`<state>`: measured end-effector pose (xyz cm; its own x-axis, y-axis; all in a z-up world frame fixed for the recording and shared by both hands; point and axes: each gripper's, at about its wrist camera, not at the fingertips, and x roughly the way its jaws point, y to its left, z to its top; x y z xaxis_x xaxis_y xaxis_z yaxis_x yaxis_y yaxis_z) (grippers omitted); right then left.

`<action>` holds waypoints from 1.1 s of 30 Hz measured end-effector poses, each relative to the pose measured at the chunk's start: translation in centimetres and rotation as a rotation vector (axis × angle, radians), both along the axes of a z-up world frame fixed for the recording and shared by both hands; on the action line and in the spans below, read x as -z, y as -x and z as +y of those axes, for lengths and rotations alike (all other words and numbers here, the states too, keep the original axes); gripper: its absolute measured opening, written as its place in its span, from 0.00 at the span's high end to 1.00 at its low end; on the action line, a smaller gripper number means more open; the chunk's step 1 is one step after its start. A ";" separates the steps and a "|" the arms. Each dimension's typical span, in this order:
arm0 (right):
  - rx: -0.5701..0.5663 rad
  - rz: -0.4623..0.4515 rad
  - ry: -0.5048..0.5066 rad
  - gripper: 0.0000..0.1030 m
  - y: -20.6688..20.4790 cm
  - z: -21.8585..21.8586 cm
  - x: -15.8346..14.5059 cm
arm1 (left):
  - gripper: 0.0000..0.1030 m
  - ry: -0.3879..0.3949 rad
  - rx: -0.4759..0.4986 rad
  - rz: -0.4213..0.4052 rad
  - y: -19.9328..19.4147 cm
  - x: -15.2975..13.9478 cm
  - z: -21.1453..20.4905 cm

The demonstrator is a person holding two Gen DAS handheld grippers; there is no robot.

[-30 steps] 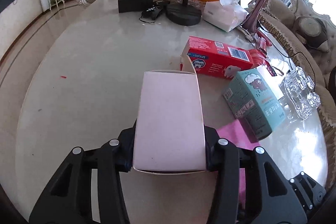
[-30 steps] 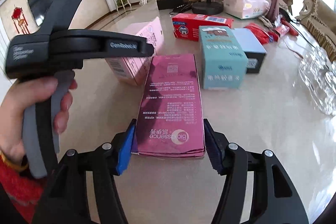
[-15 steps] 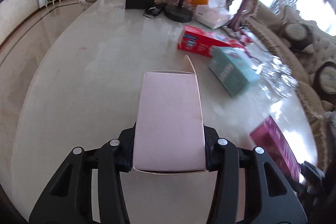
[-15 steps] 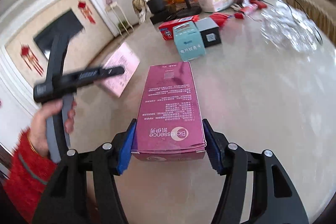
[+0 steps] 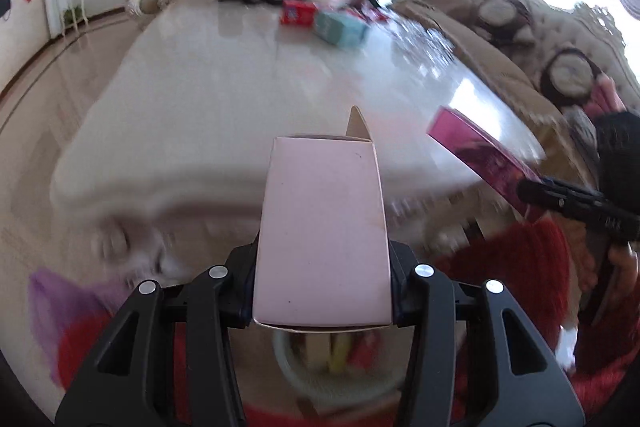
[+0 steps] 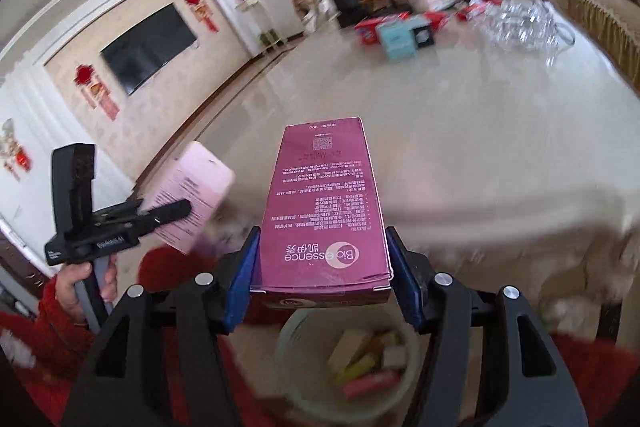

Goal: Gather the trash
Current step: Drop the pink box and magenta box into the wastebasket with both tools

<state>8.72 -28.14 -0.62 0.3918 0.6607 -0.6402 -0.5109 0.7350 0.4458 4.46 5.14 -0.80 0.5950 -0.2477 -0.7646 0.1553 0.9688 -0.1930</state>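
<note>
Both boxes (image 5: 322, 235) now above bin (image 6: 316, 379)

Right tool (image 6: 322, 269): blue pads pressed on both long sides of a magenta box (image 6: 324, 203), printed face up, held past the near edge of the desk (image 6: 460, 131). Directly below it, a pale bin (image 6: 296, 351) holding several boxes. Left tool (image 6: 120, 223), in a hand (image 6: 86, 281) with a red sleeve, clamps a pale pink box (image 6: 192, 195) off the desk's left edge. At the far end of the desk: red box (image 6: 370, 27), teal box (image 6: 398, 39).
</note>
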 end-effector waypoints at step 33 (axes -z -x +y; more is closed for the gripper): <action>-0.079 0.416 0.446 0.40 2.4 3.6 18.3 | 0.25 -0.065 0.061 0.530 1.8 17.4 -3.9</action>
